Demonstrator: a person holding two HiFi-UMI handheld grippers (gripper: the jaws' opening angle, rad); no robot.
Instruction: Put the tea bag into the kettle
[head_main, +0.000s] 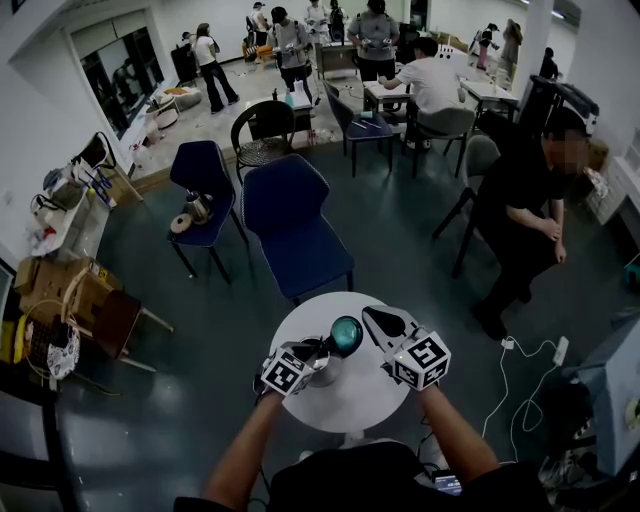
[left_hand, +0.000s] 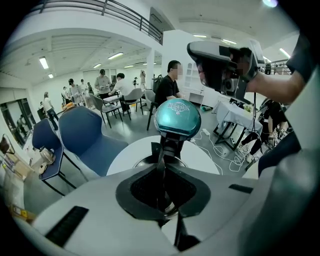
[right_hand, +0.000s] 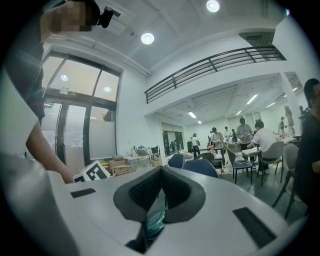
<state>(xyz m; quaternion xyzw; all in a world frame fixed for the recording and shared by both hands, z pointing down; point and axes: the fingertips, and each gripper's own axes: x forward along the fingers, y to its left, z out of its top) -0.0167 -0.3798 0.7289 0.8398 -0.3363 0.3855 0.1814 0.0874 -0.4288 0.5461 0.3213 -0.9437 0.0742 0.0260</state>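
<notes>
A metal kettle (head_main: 325, 375) stands on a small round white table (head_main: 370, 395), its teal lid (head_main: 346, 334) tipped up and open. My left gripper (head_main: 316, 352) is shut on the kettle's black handle. In the left gripper view the handle strip runs between the jaws of that gripper (left_hand: 161, 167), with the lid (left_hand: 177, 117) upright behind them. My right gripper (head_main: 375, 318) hovers just right of the lid and is shut. In its own view the right gripper (right_hand: 161, 172) shows nothing between its tips, and the lid (right_hand: 155, 220) lies below them. No tea bag shows in any view.
A blue chair (head_main: 290, 230) stands right behind the table, another (head_main: 205, 190) further left. A seated person (head_main: 525, 215) is at the right. A white cable and power strip (head_main: 535, 360) lie on the floor. Cardboard boxes (head_main: 50, 285) and clutter line the left wall.
</notes>
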